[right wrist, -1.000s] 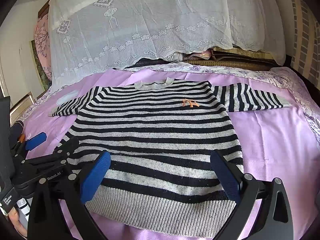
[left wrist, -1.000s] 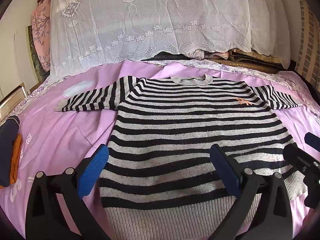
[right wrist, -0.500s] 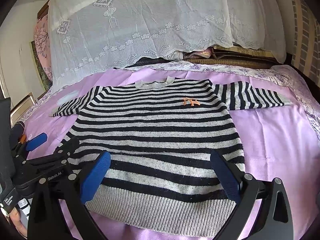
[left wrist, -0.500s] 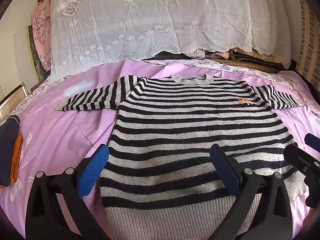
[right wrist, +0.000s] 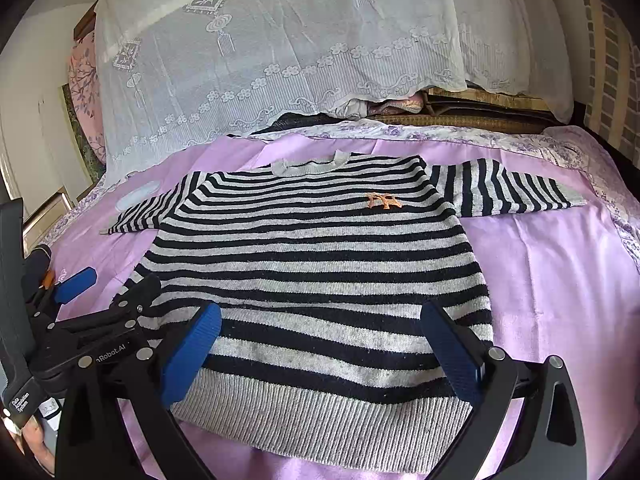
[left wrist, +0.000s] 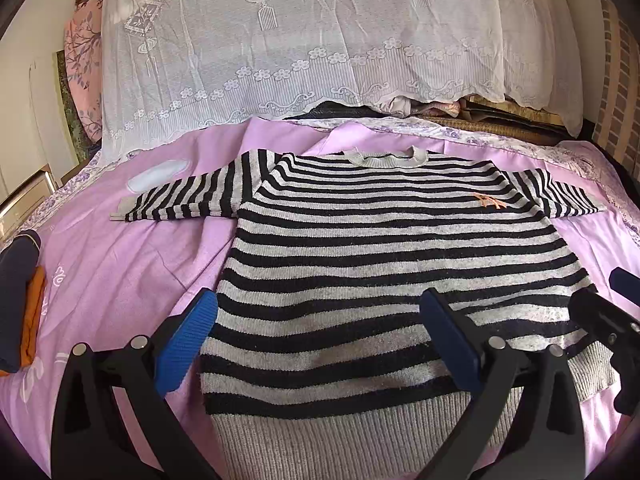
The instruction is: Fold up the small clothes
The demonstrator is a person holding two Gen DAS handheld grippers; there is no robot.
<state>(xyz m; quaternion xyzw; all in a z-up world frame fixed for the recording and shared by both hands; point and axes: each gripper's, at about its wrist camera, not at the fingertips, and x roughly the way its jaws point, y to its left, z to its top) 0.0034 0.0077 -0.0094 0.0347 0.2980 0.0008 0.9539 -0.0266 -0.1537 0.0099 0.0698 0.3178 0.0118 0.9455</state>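
Both my grippers, left point(left wrist: 320, 344) and right point(right wrist: 320, 348), wide open, empty, over sweater point(right wrist: 316, 264) hem; bare sheet point(right wrist: 552, 280) right.

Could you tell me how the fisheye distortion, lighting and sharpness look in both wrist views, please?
Left wrist view: striped sweater sharp and evenly daylit, dark vignette at the corners, bed edges bowed. Right wrist view: same barrel curvature, lace cover bright but not blown out, no motion blur.

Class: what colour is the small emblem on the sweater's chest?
Orange emblem on the striped sweater; clearest in the right wrist view.
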